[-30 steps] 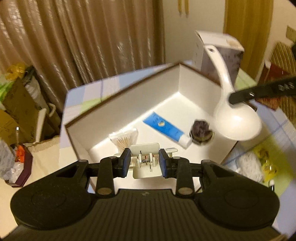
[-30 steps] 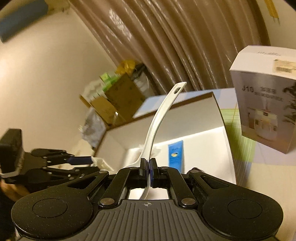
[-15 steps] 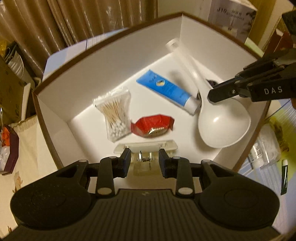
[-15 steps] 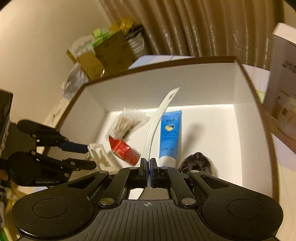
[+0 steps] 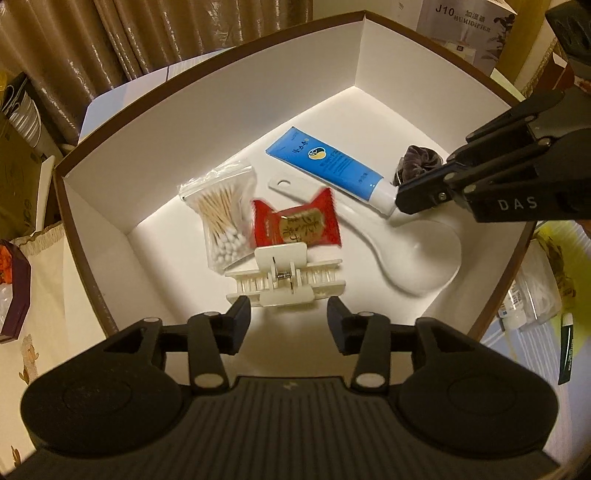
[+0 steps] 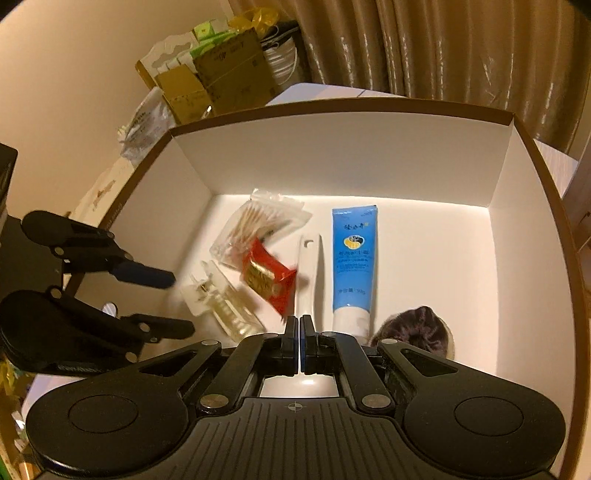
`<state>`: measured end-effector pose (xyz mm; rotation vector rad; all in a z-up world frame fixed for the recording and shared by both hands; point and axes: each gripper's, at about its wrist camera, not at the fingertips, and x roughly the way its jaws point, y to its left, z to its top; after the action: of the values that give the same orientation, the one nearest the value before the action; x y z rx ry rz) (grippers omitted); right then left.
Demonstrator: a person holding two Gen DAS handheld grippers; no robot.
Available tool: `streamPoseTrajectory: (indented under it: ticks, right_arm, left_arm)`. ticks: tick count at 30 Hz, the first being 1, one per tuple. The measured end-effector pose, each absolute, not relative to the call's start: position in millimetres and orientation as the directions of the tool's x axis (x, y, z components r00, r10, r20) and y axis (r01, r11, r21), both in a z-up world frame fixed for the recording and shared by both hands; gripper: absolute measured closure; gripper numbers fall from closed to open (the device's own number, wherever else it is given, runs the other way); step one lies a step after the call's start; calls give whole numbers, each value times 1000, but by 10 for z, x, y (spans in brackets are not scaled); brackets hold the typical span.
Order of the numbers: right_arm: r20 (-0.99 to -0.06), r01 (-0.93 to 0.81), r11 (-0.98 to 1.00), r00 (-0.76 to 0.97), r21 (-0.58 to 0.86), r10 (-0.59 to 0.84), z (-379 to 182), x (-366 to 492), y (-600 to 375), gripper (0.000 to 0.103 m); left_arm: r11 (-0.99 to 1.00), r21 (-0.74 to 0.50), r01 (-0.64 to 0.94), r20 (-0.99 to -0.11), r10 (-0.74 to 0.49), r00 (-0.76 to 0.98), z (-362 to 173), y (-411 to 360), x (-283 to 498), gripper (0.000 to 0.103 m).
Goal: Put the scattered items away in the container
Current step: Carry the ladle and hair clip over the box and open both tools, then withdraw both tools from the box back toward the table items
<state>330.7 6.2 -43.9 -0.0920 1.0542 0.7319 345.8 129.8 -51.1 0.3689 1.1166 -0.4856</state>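
Note:
A white box with a brown rim (image 5: 207, 122) (image 6: 369, 162) holds a bag of cotton swabs (image 5: 225, 218) (image 6: 255, 225), a red snack packet (image 5: 295, 225) (image 6: 267, 280), a blue tube (image 5: 328, 166) (image 6: 352, 258), a dark scrunchie (image 5: 417, 162) (image 6: 421, 328), a white hair clip (image 5: 288, 284) (image 6: 221, 302) and a white spoon (image 5: 413, 254) (image 6: 308, 273). My left gripper (image 5: 288, 317) is open just above the hair clip, which lies on the box floor. My right gripper (image 6: 299, 332) (image 5: 402, 203) is shut on the spoon's handle near the bowl; the spoon lies low in the box.
A humidifier carton (image 5: 465, 26) stands behind the box. Cardboard boxes and bags (image 6: 207, 74) sit beyond the table by the curtain. A plastic bag (image 5: 532, 291) and a green tube (image 5: 565, 350) lie on the table to the right of the box.
My left gripper has opened and the hair clip now lies on the box floor. My right gripper has lowered the spoon down into the box beside the tube.

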Motion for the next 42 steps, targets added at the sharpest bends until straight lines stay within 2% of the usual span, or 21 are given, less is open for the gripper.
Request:
streamPoseTrajectory:
  ticks: [4,7,10,11,12,13,14,15,33,42]
  right_arm:
    - [-835,-610,761,285,220,470,-424,3311,79,97]
    - [-844,-610,766,286,205,454,-399,3301,28,97]
    - [-846,-597,775,288,208,449,-354,3297,-56,97]
    - [-845,-593,778,292,208,448,-335,3296,-85,97]
    - [-845,-589,781,294,207,446,-313,3287,-104,97]
    - [-846,-584,786,298,206,443,-300,3283,-127,70]
    - [-845,-576,793,307,201,437,-280,3270,-146,7]
    - [-834,-566,803,341,186,434,-245,3236,-172,0]
    - [-797,-566,819,450,96,404,118,2883,-328,0]
    - [-754,-572,814,489,101,438,396,2618,-467,0]
  left_arm:
    - [845,42,534,-916,-181,357,-506,1290,3436,56]
    - [857,33,514,-917,-179,357,-486,1278,3438,48]
    - [873,30,486,-909,-178,376,-418,1242,3428,33]
    - [879,35,475,-906,-172,386,-388,1223,3420,23]
    - [881,39,472,-903,-171,394,-361,1206,3409,19]
    - [880,41,473,-900,-173,401,-337,1184,3397,19]
    - [880,44,474,-898,-173,405,-316,1162,3381,19]
    - [880,48,473,-897,-170,408,-301,1143,3370,19]
    - [931,92,355,-850,-112,514,160,1124,3047,11]
    - [936,91,339,-826,-119,552,391,1085,2728,10]
